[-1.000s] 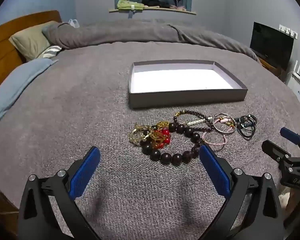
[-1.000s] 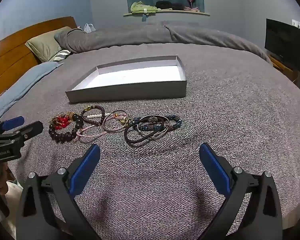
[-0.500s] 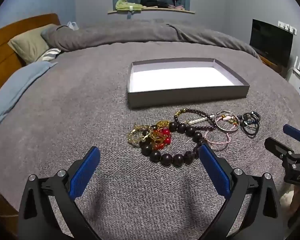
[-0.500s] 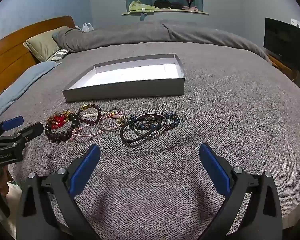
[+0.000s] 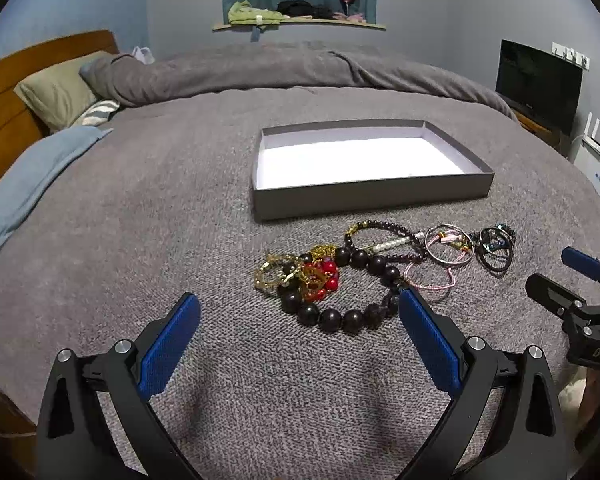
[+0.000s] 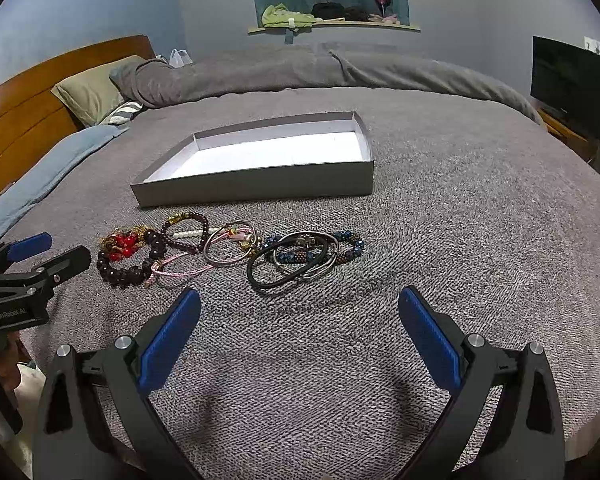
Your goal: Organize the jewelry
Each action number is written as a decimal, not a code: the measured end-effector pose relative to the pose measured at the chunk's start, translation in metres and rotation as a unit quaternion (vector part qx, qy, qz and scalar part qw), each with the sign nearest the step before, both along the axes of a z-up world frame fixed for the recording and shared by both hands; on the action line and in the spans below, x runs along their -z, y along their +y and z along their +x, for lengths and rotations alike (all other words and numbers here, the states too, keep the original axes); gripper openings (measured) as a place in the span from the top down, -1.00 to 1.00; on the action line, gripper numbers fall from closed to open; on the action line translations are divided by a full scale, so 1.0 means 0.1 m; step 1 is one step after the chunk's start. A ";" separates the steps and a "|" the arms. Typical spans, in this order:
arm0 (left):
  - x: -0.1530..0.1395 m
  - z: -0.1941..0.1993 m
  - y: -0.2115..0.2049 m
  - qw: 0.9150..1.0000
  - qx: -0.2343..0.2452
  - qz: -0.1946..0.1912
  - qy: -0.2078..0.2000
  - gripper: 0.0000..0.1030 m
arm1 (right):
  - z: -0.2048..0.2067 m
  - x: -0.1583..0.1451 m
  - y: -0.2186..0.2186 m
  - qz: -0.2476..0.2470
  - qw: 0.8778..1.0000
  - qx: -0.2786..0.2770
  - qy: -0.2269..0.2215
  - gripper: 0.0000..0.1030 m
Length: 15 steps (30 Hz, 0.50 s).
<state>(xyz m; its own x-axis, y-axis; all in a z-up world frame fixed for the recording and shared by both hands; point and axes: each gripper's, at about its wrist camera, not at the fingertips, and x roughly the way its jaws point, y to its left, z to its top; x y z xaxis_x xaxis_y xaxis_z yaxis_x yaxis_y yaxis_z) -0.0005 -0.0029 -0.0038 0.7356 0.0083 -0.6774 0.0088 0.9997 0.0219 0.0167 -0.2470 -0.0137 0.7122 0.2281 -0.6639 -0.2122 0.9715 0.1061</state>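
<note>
My left tongs [image 5: 299,312] spread wide, gripping nothing, hovered over grey bed [image 5: 140,220] just short of big dark-bead bracelet [image 5: 340,284]. My right tongs [image 6: 299,310] spread too, empty, near black bangles [image 6: 288,264]. Jewelry lay in row on blanket, just before shallow grey box [image 5: 372,194]; box interior white, nothing inside.

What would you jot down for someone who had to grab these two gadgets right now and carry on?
Left gripper: fingers open, holding nothing, hovering just short of the big dark bead bracelet.
Right gripper: open, holding nothing, facing the black bangles.
All the bracelets lie in a row on the grey blanket, in front of the shallow grey box.
Done: nothing; the box is empty.
Left: move every piece into the box.
</note>
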 end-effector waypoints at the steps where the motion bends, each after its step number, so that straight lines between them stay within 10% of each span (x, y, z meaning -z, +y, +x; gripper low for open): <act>1: 0.00 0.00 -0.01 1.000 0.000 0.001 0.000 -0.91 | 0.00 0.00 0.00 0.002 1.000 0.000 0.001 -0.90; 15: -0.01 -0.01 -0.03 1.000 0.000 0.010 -0.004 -0.91 | -0.02 -0.01 -0.04 0.008 1.000 0.000 0.003 -0.90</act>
